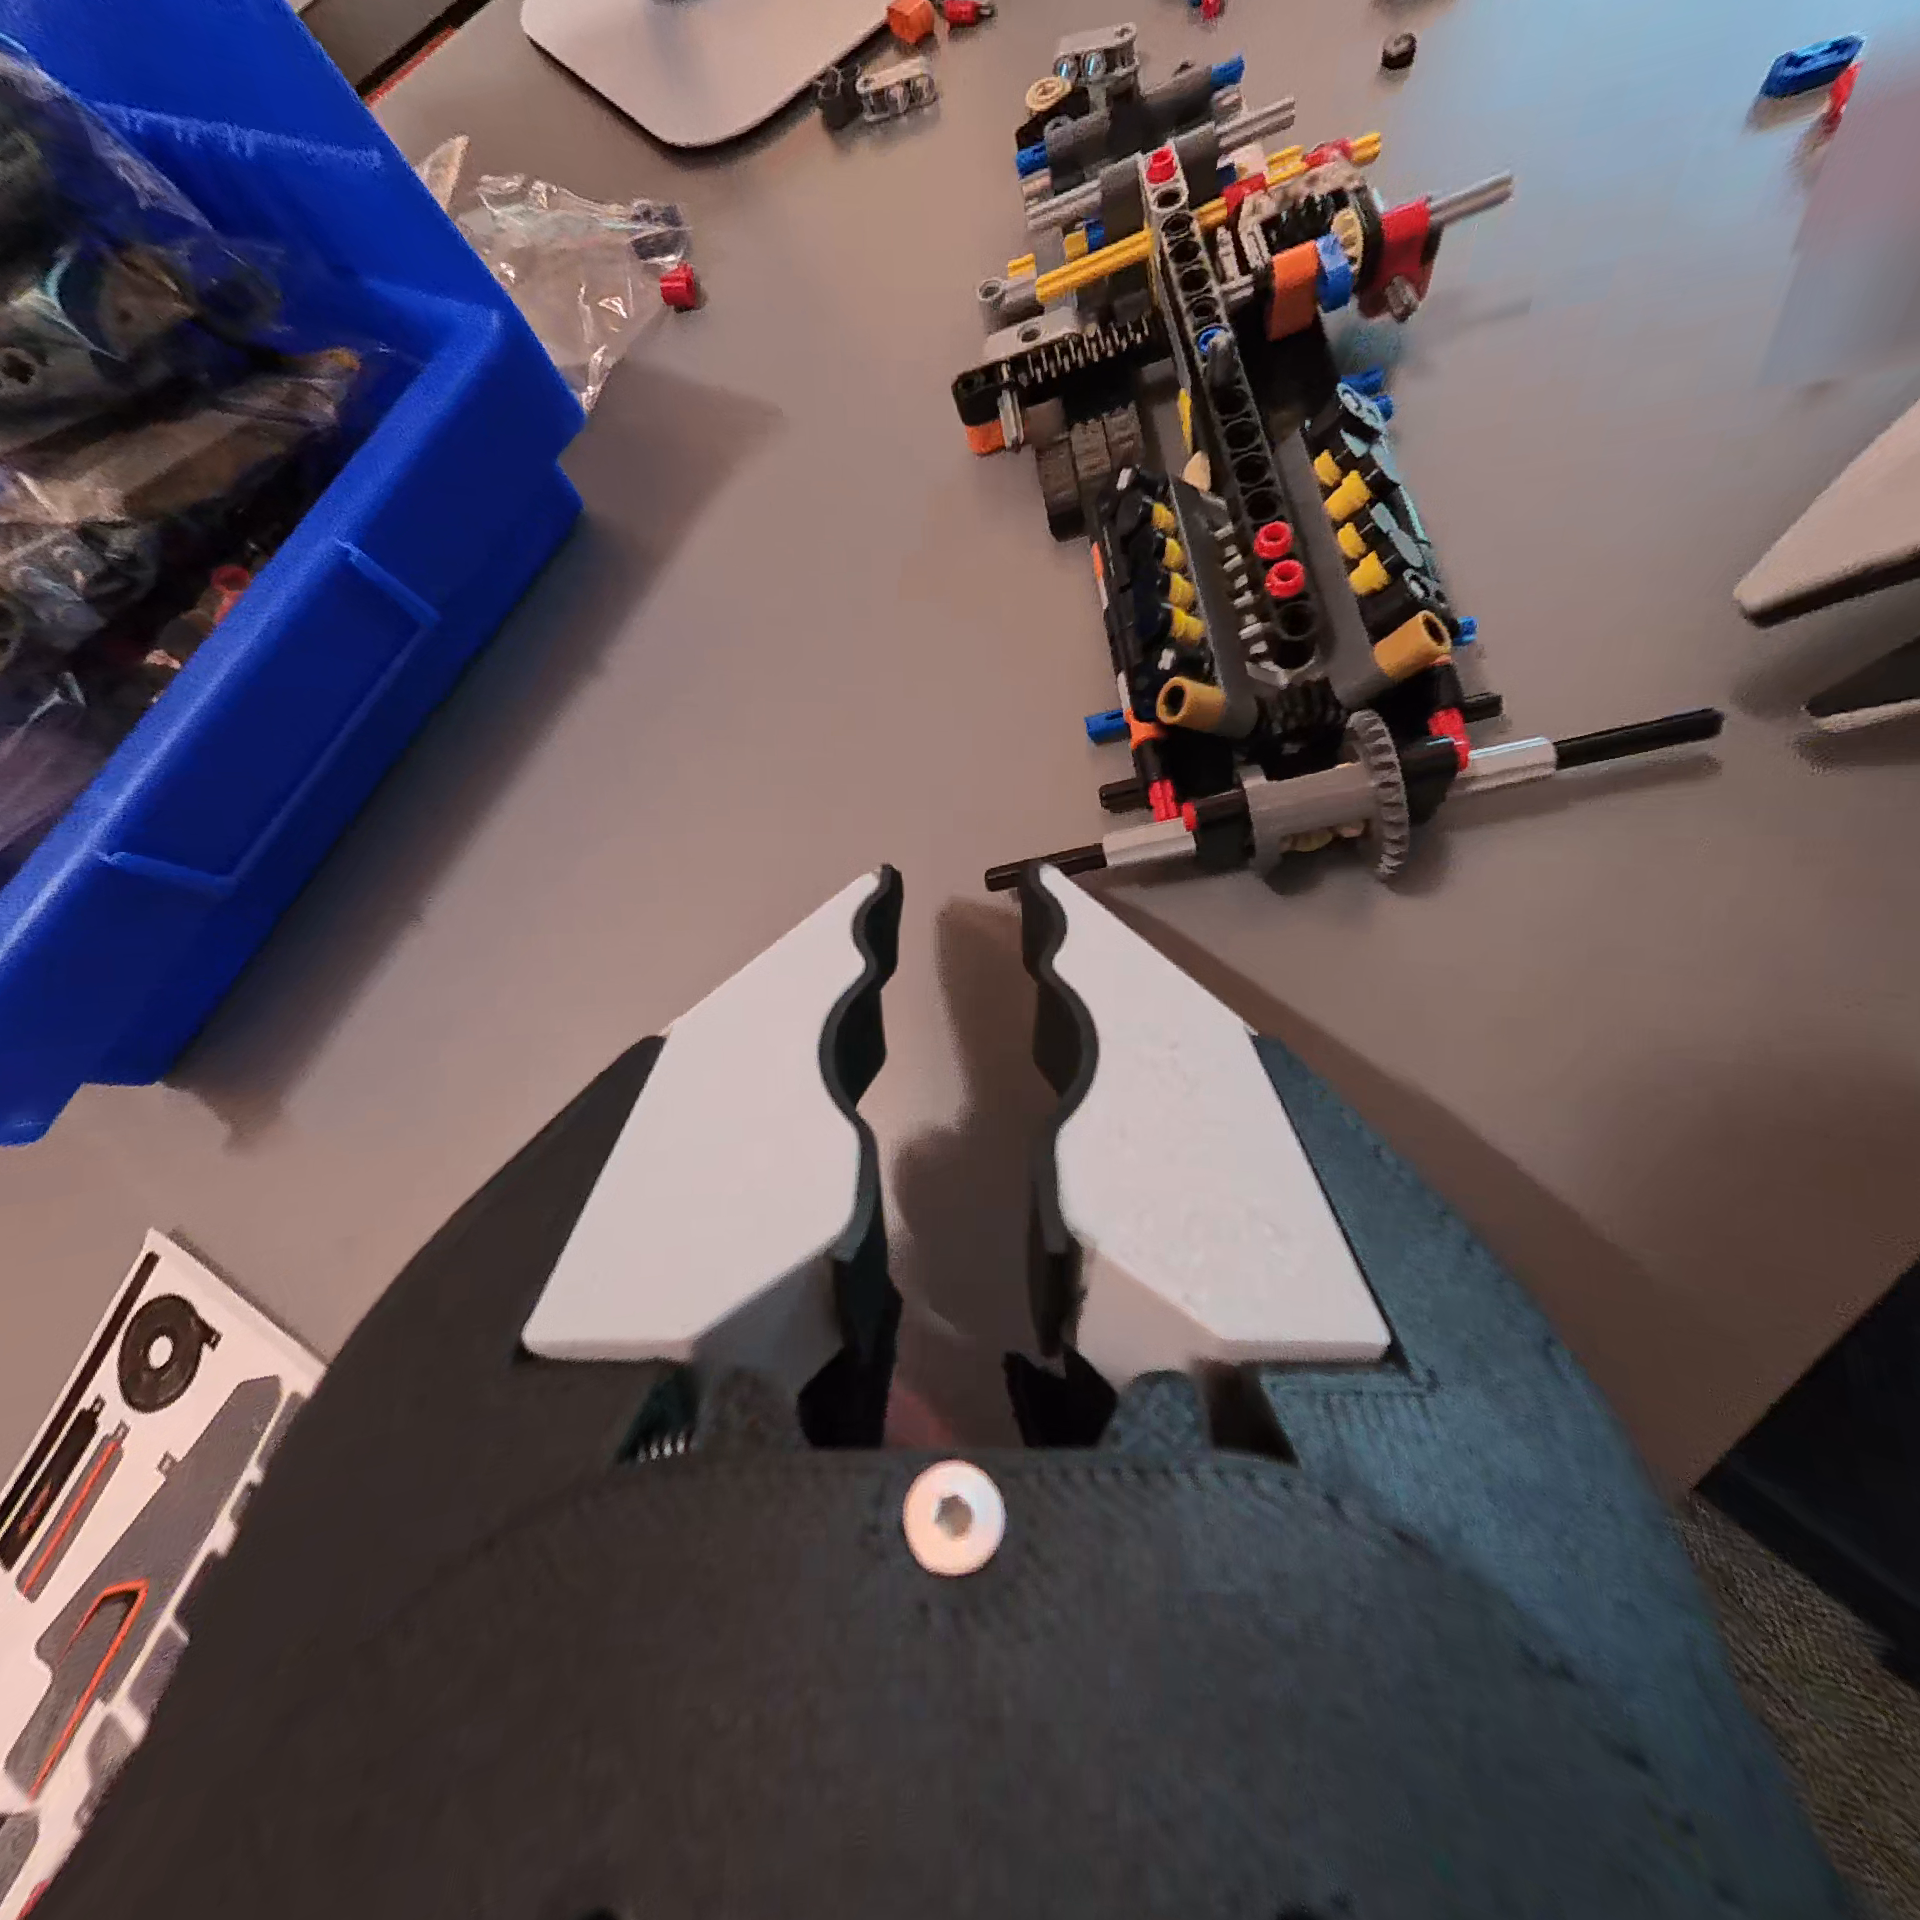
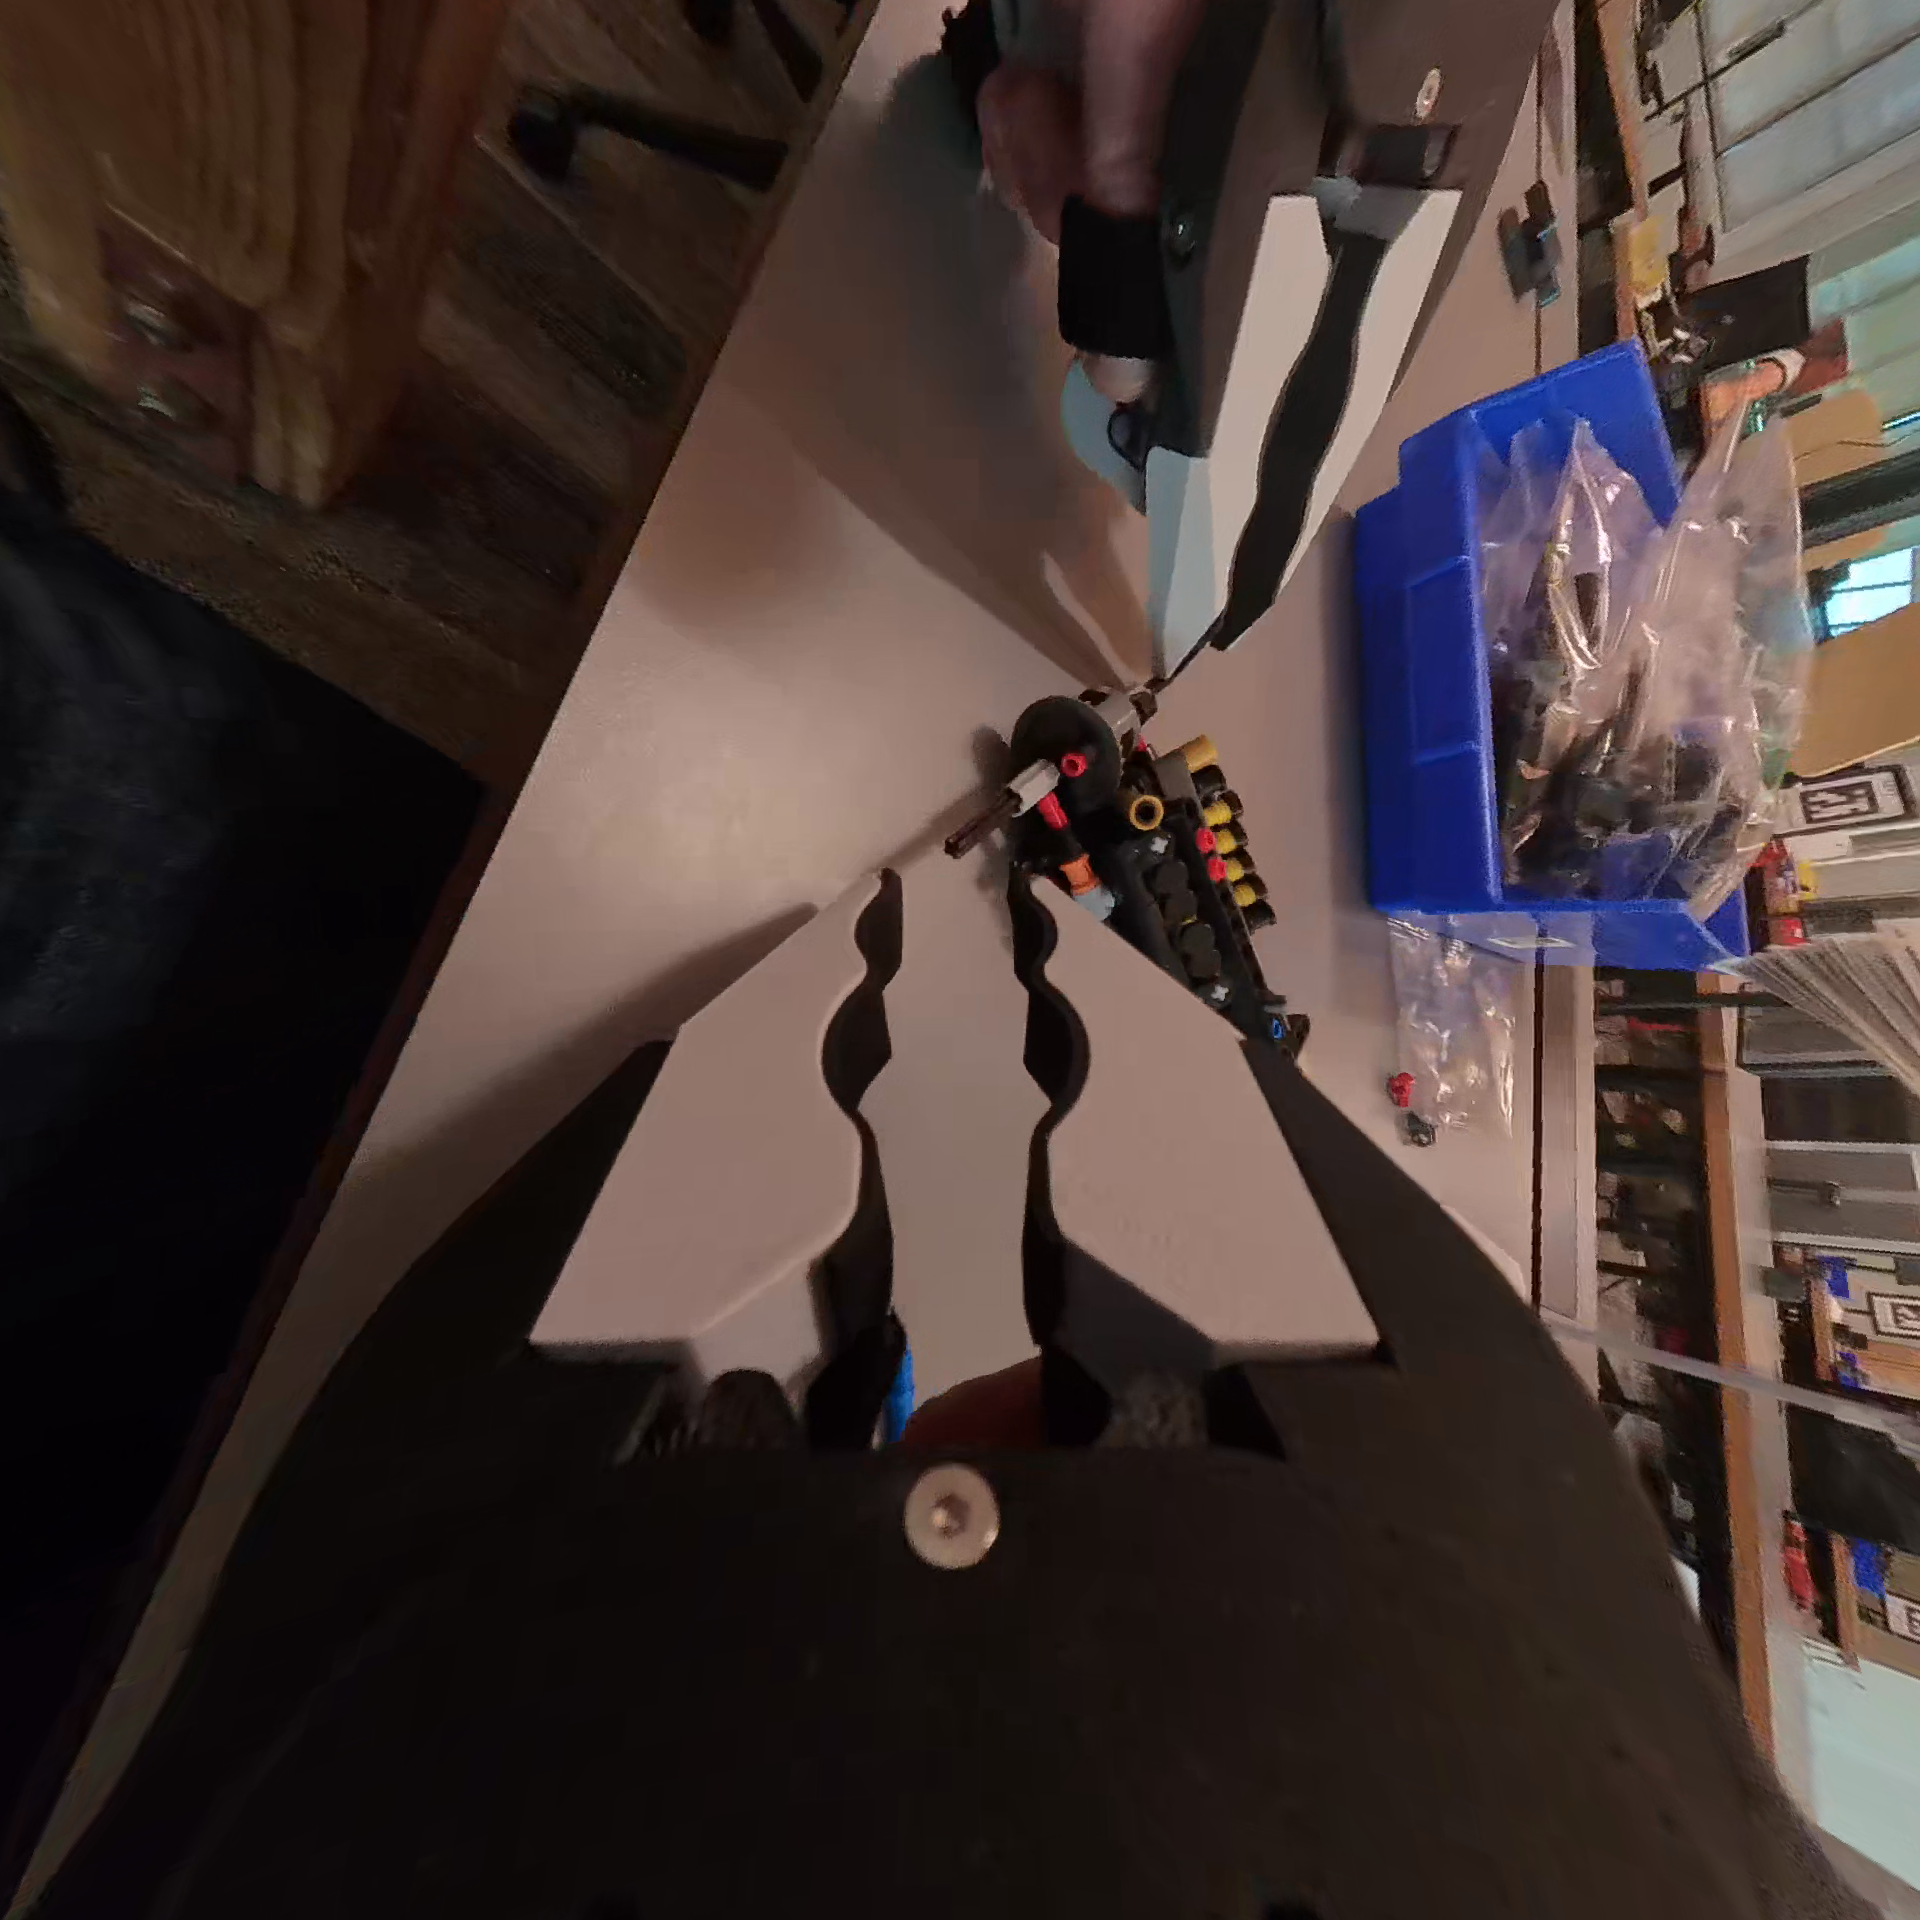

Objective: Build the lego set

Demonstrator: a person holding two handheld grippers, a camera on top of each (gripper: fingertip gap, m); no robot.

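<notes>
Hovering just above the grey table (image 1: 727, 727), the left gripper (image 1: 961, 883) is seen with its jaws parted by a narrow gap and nothing between them; its right fingertip (image 1: 1039, 904) sits just beside the end of a black axle (image 1: 1621, 732) that runs across the near end of the lego chassis (image 1: 1226, 436). The right gripper (image 2: 951, 883) is likewise released and empty, its tips close to the same end of the chassis (image 2: 1174, 862).

Only in the left wrist view is the full length of the chassis shown, lying flat on the table with its grey centre beam, yellow and red pins and a grey gear on the axle. A white sticker sheet (image 1: 94, 1475) at the table's near edge, a clear plastic bag (image 1: 571, 249) and loose pieces at the far end are also visible there.

Only in the right wrist view is the left gripper (image 2: 1195, 649) seen from outside, held by a hand (image 2: 1081, 156), its tips meeting the chassis end. A blue bin (image 2: 1434, 717) of bagged parts appears in both views (image 1: 312, 644).
</notes>
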